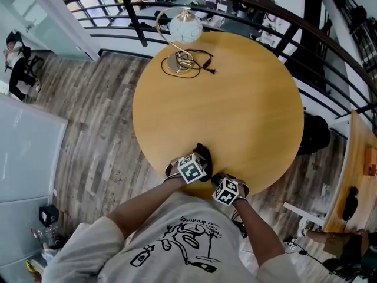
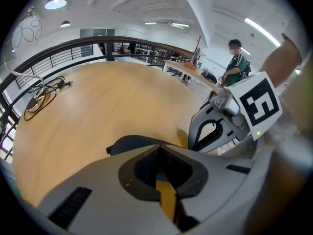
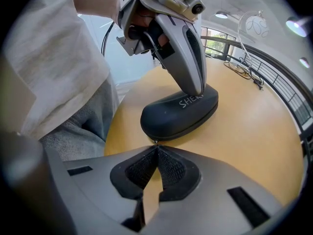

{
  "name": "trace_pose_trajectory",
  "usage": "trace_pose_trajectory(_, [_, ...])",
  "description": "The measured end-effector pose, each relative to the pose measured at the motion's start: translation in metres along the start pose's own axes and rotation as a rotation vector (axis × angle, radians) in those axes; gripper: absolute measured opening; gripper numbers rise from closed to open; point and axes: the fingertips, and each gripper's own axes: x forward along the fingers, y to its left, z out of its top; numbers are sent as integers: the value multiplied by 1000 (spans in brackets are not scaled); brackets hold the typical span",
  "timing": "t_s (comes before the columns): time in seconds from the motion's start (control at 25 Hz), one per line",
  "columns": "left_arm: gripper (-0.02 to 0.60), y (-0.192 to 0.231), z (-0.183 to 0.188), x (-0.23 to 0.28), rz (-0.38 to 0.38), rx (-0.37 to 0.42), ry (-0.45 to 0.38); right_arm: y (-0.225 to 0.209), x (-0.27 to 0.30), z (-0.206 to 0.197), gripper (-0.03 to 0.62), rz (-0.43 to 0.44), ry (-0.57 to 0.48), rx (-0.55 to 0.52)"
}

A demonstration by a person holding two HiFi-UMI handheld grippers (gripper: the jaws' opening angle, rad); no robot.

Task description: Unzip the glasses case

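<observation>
A dark zipped glasses case (image 1: 204, 152) lies near the front edge of the round wooden table (image 1: 235, 105), close to my body. In the right gripper view the left gripper (image 3: 196, 90) stands on top of the case (image 3: 181, 112), its jaws together and its tip pressed on the lid. The left gripper view shows its jaws (image 2: 159, 150) meeting, with the case (image 2: 128, 143) just beyond. My right gripper (image 3: 156, 146) is at the case's near end, shut on the small metal zipper pull (image 3: 155, 142). It also shows in the left gripper view as the right gripper (image 2: 194, 146).
A globe lamp (image 1: 184, 29) and its coiled black cord (image 1: 189, 63) stand at the table's far side. A curved black railing (image 1: 277, 16) runs behind the table. A person (image 2: 235, 62) stands far off, by another table (image 1: 360, 158).
</observation>
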Motion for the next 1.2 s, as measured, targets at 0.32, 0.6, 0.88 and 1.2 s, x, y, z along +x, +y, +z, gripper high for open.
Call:
trace_pose_trajectory(0.32, [6, -4, 0, 0, -17, 8, 20, -4, -3, -3, 21, -20, 7, -13])
trace_pose_trajectory(0.6, [6, -5, 1, -1, -24, 0, 12, -14, -4, -4, 21, -40, 19, -33])
trace_pose_trajectory(0.88, [6, -4, 0, -1, -34, -6, 12, -33, -5, 1, 21, -62, 35, -66])
trace_pose_trajectory(1.2, [6, -5, 0, -1, -45, -2, 12, -47, -4, 5, 21, -69, 50, -96])
